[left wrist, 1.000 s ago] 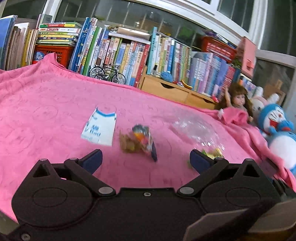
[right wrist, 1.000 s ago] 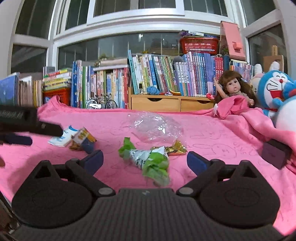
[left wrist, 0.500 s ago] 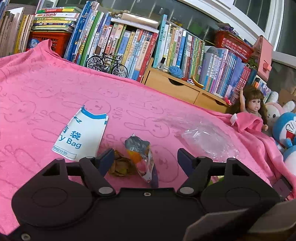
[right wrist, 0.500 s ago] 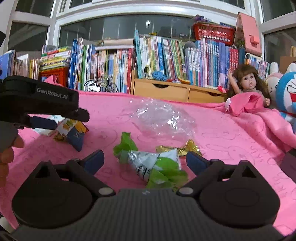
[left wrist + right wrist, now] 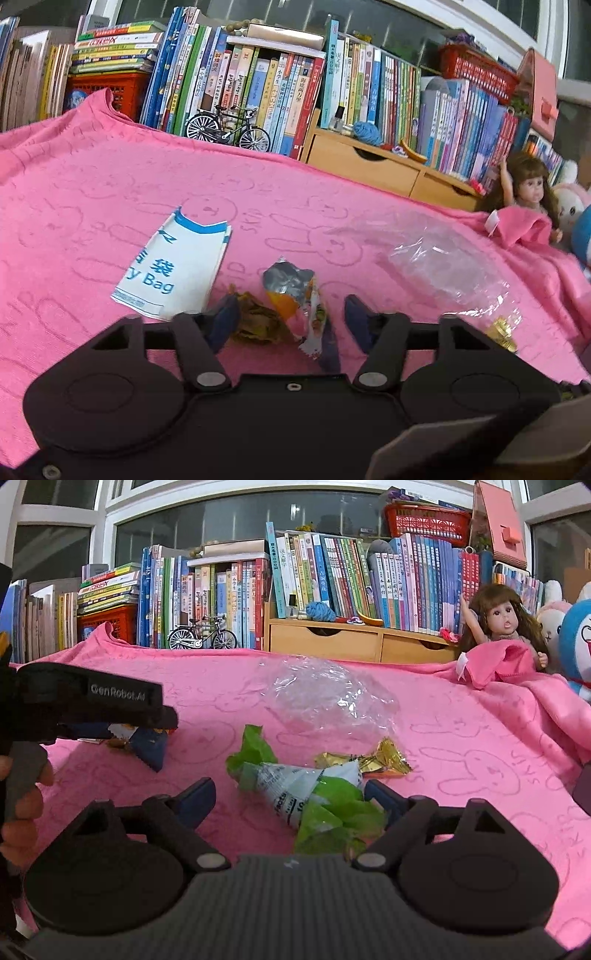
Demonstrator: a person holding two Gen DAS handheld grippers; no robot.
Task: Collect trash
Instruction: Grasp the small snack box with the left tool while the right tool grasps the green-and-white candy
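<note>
A crumpled brown wrapper (image 5: 255, 323) and an orange-and-silver snack wrapper (image 5: 295, 299) lie on the pink blanket (image 5: 92, 192), both between the fingers of my left gripper (image 5: 288, 321). Its jaws are closing. The left pad touches the brown wrapper, and a gap remains at the right pad. In the right wrist view a green-and-white wrapper (image 5: 306, 797) lies between the fingers of my right gripper (image 5: 288, 799). Those jaws are wide and closing slowly, the right pad beside the wrapper and the left pad well apart. A gold wrapper (image 5: 373, 760) lies just behind it.
A white paper bag with blue print (image 5: 173, 269) lies flat to the left, and a clear plastic bag (image 5: 325, 698) lies further back. Along the far edge stand books (image 5: 332, 576), a model bicycle (image 5: 201, 635), wooden drawers (image 5: 351, 642), a doll (image 5: 502, 624) and plush toys (image 5: 576, 638).
My left gripper came forward and down over the two wrappers, and its jaws narrowed around them. My right gripper moved closer to the green wrapper, and its jaws narrowed a little.
</note>
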